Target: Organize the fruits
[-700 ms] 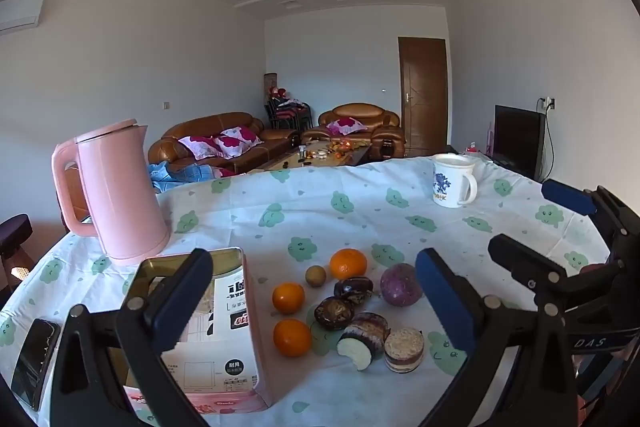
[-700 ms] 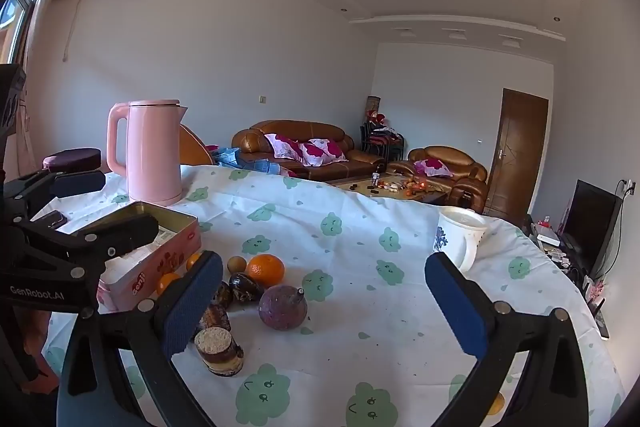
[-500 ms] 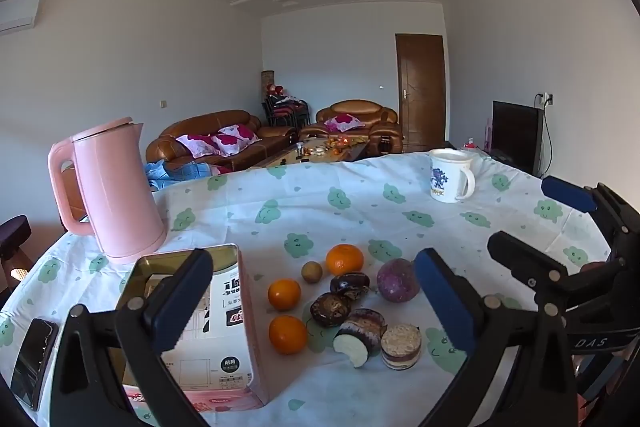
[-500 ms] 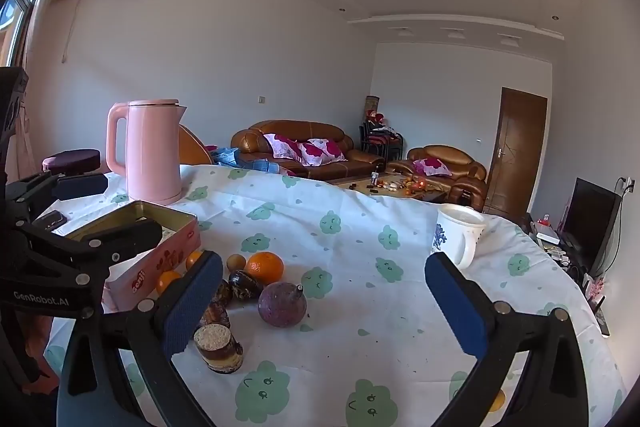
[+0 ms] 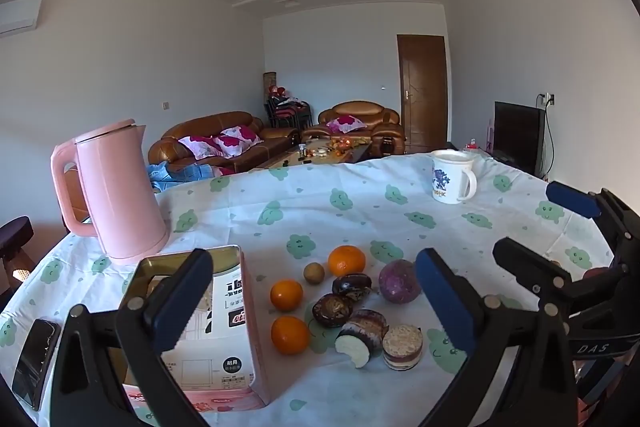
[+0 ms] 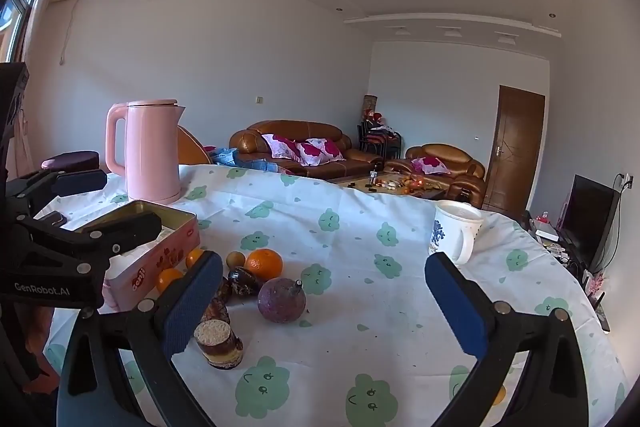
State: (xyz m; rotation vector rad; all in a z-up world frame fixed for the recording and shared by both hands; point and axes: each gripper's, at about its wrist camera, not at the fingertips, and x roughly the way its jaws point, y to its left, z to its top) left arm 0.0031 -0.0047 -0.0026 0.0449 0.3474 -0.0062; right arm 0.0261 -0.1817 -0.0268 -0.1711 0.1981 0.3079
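We hold our left gripper (image 5: 312, 301) low over the near edge of the surface (image 5: 360, 203), tipped a little down. Its jaws are as wide open as they go, and nothing is between the pads. The fruits sit just ahead, in the gap between the two jaws. We see three oranges (image 5: 286, 294), a small brown fruit (image 5: 313, 272), a round purple fruit (image 5: 399, 281), two dark wrinkly ones (image 5: 352, 284) and some cut pieces (image 5: 403, 347). None of them touch the jaws. The pink tin box (image 5: 224, 327) lies open right behind the left jaw, beside the oranges. A pink kettle (image 5: 116, 191) stands farther off past that jaw.

Our right gripper (image 6: 320, 301) is also low and tipped a little down. Its jaws are wide open too and hold nothing. The purple fruit (image 6: 281, 299) sits ahead, nearer the left jaw, and a cut piece (image 6: 219, 345) lies just beside that jaw. A white mug (image 6: 456, 233) stands beyond the right jaw.
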